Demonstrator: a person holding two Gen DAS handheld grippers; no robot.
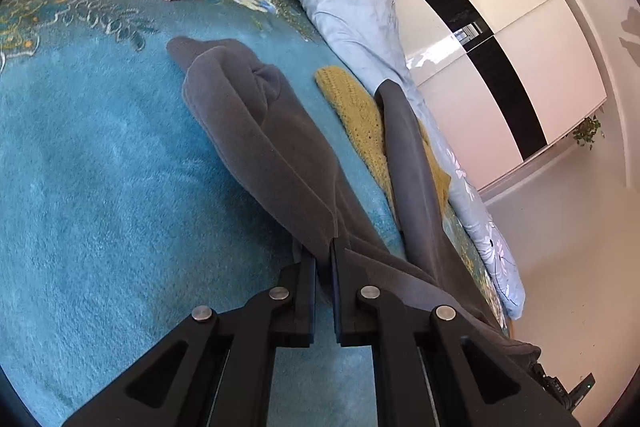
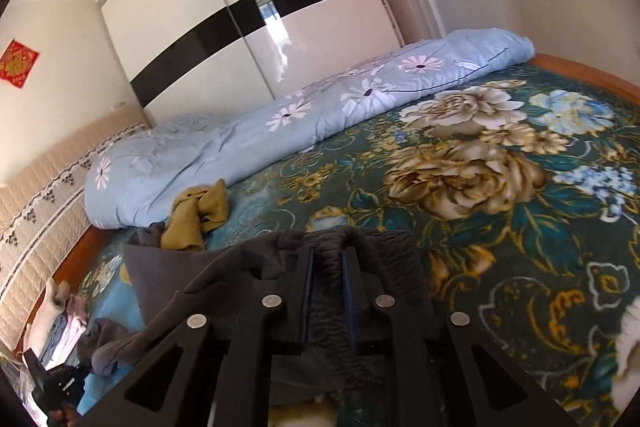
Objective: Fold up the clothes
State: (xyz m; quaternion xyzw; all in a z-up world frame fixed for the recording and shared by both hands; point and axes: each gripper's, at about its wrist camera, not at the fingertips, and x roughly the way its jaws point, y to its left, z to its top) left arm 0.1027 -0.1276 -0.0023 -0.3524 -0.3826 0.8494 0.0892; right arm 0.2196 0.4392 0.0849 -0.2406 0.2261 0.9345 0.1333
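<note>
A wide stretch of teal floral blanket (image 1: 100, 155) lies bare beside the grey trousers (image 1: 256, 131), hemmed by a rolled blue quilt (image 2: 248, 131) (a mustard knit (image 2: 196, 211) lies just beside it). The left gripper (image 1: 324, 259) pinches a trouser edge; the right gripper (image 2: 328, 263) clamps the elastic waistband.

Black claw (image 1: 324, 259) arms, 4 silver rivets, blue-edged pads
</note>
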